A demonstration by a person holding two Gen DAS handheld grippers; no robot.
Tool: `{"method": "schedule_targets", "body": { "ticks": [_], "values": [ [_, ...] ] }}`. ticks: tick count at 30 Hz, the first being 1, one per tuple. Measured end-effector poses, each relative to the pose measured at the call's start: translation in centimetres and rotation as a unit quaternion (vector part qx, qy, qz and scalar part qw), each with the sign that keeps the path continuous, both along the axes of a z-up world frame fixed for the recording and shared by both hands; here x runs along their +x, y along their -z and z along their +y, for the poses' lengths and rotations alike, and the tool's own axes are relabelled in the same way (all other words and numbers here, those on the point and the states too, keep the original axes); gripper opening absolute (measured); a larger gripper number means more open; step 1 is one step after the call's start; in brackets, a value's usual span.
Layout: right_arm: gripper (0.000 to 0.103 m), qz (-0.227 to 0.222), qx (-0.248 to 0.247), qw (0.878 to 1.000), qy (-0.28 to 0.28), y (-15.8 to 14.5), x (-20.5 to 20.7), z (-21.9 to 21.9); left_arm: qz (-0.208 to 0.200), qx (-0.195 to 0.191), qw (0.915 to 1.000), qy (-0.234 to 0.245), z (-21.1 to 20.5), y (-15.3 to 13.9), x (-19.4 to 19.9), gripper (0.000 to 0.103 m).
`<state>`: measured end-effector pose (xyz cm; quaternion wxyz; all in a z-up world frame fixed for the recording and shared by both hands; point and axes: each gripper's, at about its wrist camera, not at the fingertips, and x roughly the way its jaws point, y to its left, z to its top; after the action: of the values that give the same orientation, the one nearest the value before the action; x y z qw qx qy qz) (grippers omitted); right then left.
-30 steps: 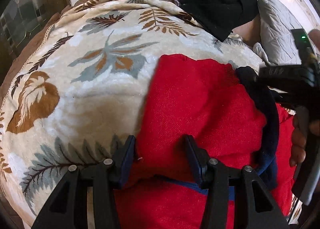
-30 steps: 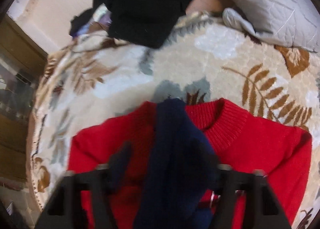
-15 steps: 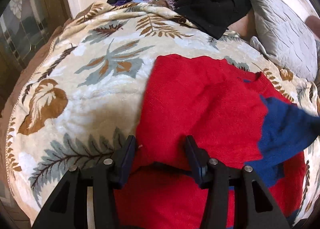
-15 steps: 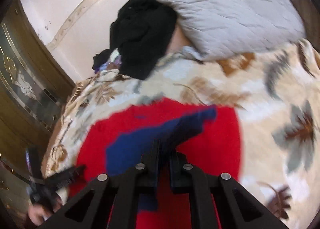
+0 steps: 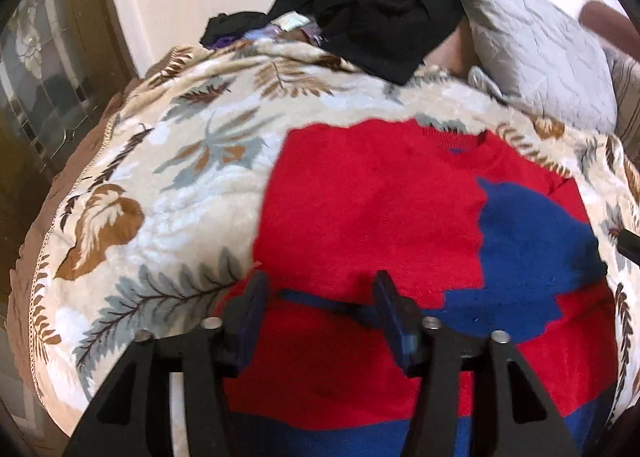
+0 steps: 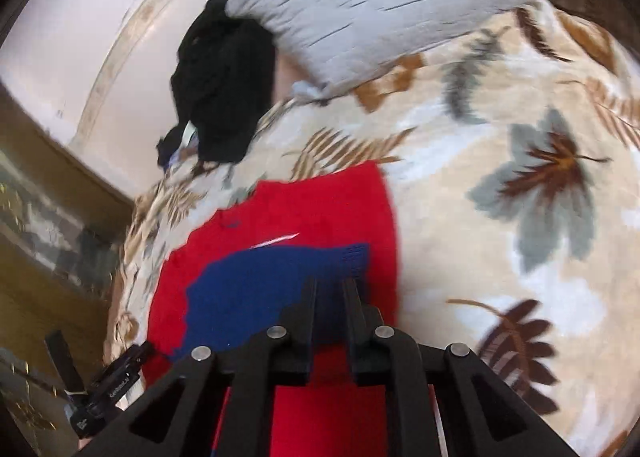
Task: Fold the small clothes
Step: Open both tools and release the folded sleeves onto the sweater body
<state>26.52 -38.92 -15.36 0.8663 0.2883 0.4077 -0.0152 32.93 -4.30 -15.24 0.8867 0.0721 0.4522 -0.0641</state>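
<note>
Since the earlier frames the blue sleeve (image 5: 532,245), then draped dark over the right gripper's fingers, has been carried across and laid flat on the red sweater (image 5: 372,213), and the left gripper's jaws have just been opening.

Nearest the left wrist camera, the left gripper (image 5: 320,297) stands about half open over the sweater's lower body, a thin blue stripe running between its fingers; the pads do not seem to press on the knit. In the right wrist view, the right gripper (image 6: 330,289) has its jaws nearly together at the edge of the blue sleeve; whether any cloth is pinched between them cannot be told.

The sweater lies spread on the leaf-patterned blanket (image 5: 168,193), collar toward the grey pillow (image 5: 536,53), with the sleeve folded inward on its right half. Beyond it a pile of black clothes (image 5: 372,1) rests against the wall.

The knit looks soft, light and limp, likely to sag and slide on the plush blanket. A pinch at the hem or a shoulder edge, one gripper on each corner, would probably keep the fold square.
</note>
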Motion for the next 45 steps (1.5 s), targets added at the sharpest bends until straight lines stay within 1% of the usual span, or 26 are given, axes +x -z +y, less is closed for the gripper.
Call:
{"method": "schedule_targets", "body": {
  "ticks": [2,4,5,6,8,11,12,13,15,16,18,19,20,22,25,26,28,30,33,36,38,40,42,45],
  "values": [
    [0.015,0.015,-0.026,0.999,-0.025,0.6,1.0,1.3,0.015,0.011,0.9998,0.0,-0.5,1.0,0.5,0.066],
    [0.015,0.054,-0.053,0.996,-0.05,2.2,2.2,2.8,0.038,0.032,0.9988,-0.002,-0.8,2.3,1.1,0.067],
    [0.015,0.074,-0.058,0.994,-0.057,3.0,2.5,3.1,0.041,0.032,0.9987,-0.003,-0.8,2.5,1.1,0.067],
    [0.016,0.081,-0.059,0.993,-0.058,3.5,2.6,3.2,0.038,0.027,0.9989,-0.004,-0.7,2.3,1.1,0.067],
    [0.016,0.074,-0.056,0.994,-0.057,2.7,3.1,3.1,0.029,0.012,0.9995,-0.002,-0.5,1.5,1.0,0.067],
    [0.016,0.032,-0.034,0.998,-0.052,1.3,3.7,2.7,0.004,-0.002,1.0,-0.007,-0.2,0.3,1.4,0.067],
    [0.015,0.027,-0.034,0.998,-0.052,1.1,4.1,2.8,-0.001,-0.006,0.9999,-0.01,-0.1,0.0,1.7,0.067],
    [0.015,0.027,-0.034,0.998,-0.056,1.1,4.9,3.0,-0.003,-0.009,0.9999,-0.014,-0.1,-0.1,2.0,0.067],
    [0.015,0.041,-0.034,0.996,-0.071,2.1,6.6,3.8,-0.002,-0.013,0.9998,-0.017,-0.2,0.0,3.1,0.07],
    [0.015,0.051,-0.036,0.995,-0.078,2.8,7.5,4.1,0.001,-0.008,0.9998,-0.019,-0.5,0.4,3.6,0.07],
    [0.017,0.067,-0.046,0.993,-0.086,3.7,8.5,4.8,0.02,0.017,0.9995,-0.02,-1.1,1.7,4.5,0.074],
    [0.017,0.057,-0.059,0.993,-0.085,3.3,8.8,5.2,0.024,0.036,0.999,-0.016,-1.5,2.3,4.6,0.074],
    [0.017,0.057,-0.066,0.992,-0.09,3.0,9.0,5.5,0.015,0.05,0.9986,-0.012,-1.9,2.4,4.4,0.074],
    [0.016,0.046,-0.059,0.992,-0.098,2.4,8.8,5.7,0.0,0.072,0.9974,-0.002,-2.6,2.2,3.7,0.074],
    [0.016,0.014,-0.062,0.992,-0.11,1.4,7.7,6.5,-0.011,0.068,0.9976,0.003,-2.8,1.8,3.1,0.074],
    [0.016,0.011,-0.06,0.991,-0.118,1.4,7.5,6.9,-0.013,0.07,0.9975,0.001,-2.8,1.7,2.9,0.074],
    [0.016,0.033,-0.052,0.989,-0.138,2.2,7.4,7.8,-0.024,0.074,0.997,0.004,-3.0,1.4,2.0,0.074],
    [0.018,0.064,-0.052,0.985,-0.149,3.4,7.1,8.5,-0.035,0.079,0.9962,0.009,-3.3,1.1,1.1,0.074],
    [0.018,0.06,-0.069,0.984,-0.152,3.0,5.7,8.8,-0.051,0.084,0.9949,0.022,-3.7,0.6,-0.4,0.074],
    [0.018,0.055,-0.05,0.987,-0.145,2.3,4.4,8.4,-0.067,0.085,0.9937,0.029,-4.0,-0.1,-1.8,0.074],
    [0.018,0.052,-0.056,0.987,-0.14,2.1,3.7,8.2,-0.076,0.081,0.9934,0.027,-4.0,-0.5,-2.6,0.074],
    [0.018,0.058,-0.064,0.987,-0.138,2.4,3.7,8.2,-0.085,0.075,0.9932,0.026,-3.9,-1.0,-3.2,0.074],
    [0.019,0.077,-0.064,0.985,-0.141,3.2,3.9,8.4,-0.094,0.071,0.9928,0.025,-4.0,-1.4,-3.7,0.074],
    [0.019,0.076,-0.062,0.986,-0.138,2.8,3.2,7.8,-0.096,0.068,0.9927,0.024,-4.0,-1.5,-4.2,0.074]
  ]
}}
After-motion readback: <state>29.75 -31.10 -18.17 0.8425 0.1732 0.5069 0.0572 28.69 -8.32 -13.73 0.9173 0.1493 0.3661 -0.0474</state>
